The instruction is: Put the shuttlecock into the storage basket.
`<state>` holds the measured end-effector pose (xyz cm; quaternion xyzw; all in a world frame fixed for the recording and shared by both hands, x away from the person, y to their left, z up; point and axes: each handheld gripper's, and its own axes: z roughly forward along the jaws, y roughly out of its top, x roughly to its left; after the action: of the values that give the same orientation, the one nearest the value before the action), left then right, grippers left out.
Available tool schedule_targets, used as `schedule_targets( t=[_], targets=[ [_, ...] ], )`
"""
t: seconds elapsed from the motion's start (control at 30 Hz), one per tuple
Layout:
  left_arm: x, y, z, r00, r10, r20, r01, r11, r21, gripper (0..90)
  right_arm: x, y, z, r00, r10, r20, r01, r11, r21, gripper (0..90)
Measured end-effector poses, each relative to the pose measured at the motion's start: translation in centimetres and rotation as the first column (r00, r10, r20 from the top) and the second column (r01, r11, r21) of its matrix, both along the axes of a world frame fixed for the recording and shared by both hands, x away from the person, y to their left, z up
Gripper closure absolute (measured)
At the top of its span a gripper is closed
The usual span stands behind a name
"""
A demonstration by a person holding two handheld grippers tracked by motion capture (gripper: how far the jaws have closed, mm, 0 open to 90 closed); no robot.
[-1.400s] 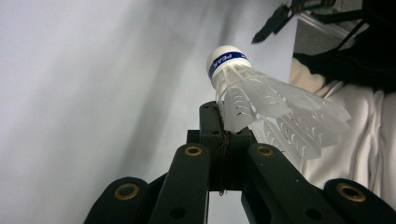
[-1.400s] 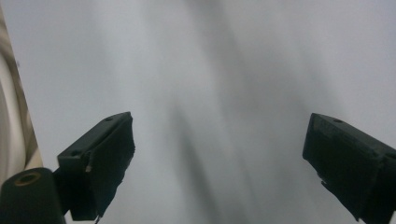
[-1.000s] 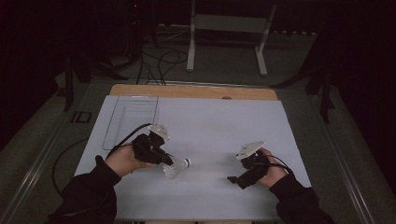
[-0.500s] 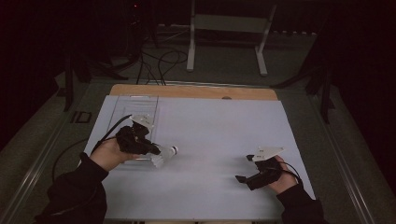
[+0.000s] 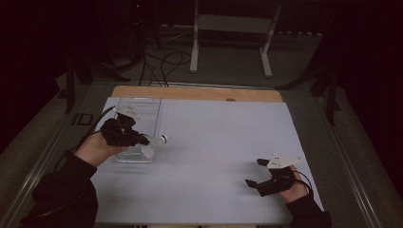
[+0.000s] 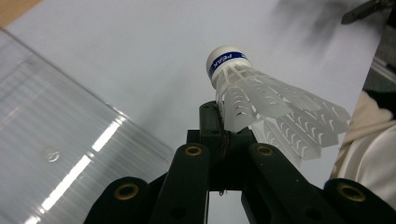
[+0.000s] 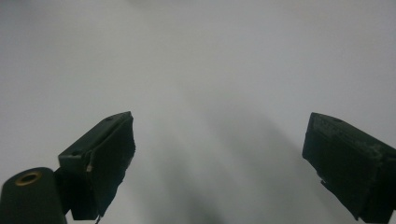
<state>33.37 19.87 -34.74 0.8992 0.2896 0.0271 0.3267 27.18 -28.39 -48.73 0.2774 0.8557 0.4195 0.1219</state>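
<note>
Shuttlecock is pinched by its white plastic skirt in my left hand-held gripper, cork nose with the blue band pointing away from the jaws. In the high view I see it held above the near end of the clear plastic tray at the left of the counter; the left gripper view puts the tray's ribbed wall just beside and below the jaws.

Right hand-held gripper sits well apart near the front right of the counter, jaws spread wide with nothing between them; its jaws have just been opening a touch, and the right gripper view shows bare white surface between the pads.

Step, as I read it: put the shuttlecock into the tray. To do it well I'd bring it fully over the tray's inside rather than the rim, lower until the skirt is close to the floor, then let go gently. It's light and the skirt is springy, so a drop from height could bounce or roll it out. Grip is on thin skirt ribs, so no extra squeeze. Right side should stay clear.
</note>
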Motion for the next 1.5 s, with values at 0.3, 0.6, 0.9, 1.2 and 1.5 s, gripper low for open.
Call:
schedule_targets(
  t=[0.3, 0.6, 0.9, 1.2, 1.5],
  targets=[
    [0.5, 2.1, 1.8, 0.9976, 0.061, 0.033, -0.060, 0.9982, -0.005, 90.0, -0.4, -0.4, -0.5, 0.9999, -0.011, -0.009, 0.011, 1.000, 0.018, 9.0],
    [0.5, 3.7, 3.0, 0.9811, 0.165, 0.101, -0.163, 0.9863, -0.023, 90.0, -0.8, -0.4, -0.6, 0.9998, -0.005, 0.017, 0.004, 0.999, 0.045, 9.0],
    [0.8, 4.1, 2.7, 0.9591, 0.249, 0.134, -0.251, 0.9681, -0.007, 90.0, -0.7, -0.2, -0.9, 0.9998, -0.005, 0.022, 0.004, 0.999, 0.044, 9.0],
    [0.8, 4.2, 2.6, 0.9332, 0.316, 0.171, -0.313, 0.9487, -0.044, 90.0, -0.6, -0.1, -0.9, 0.9999, -0.004, 0.016, 0.003, 0.998, 0.060, 9.0],
    [1.1, 3.8, 1.5, 0.9180, 0.343, 0.199, -0.334, 0.9393, -0.079, 90.0, -0.7, 0.0, -0.7, 0.9999, 0.005, 0.015, -0.006, 0.998, 0.069, 9.0]
  ],
)
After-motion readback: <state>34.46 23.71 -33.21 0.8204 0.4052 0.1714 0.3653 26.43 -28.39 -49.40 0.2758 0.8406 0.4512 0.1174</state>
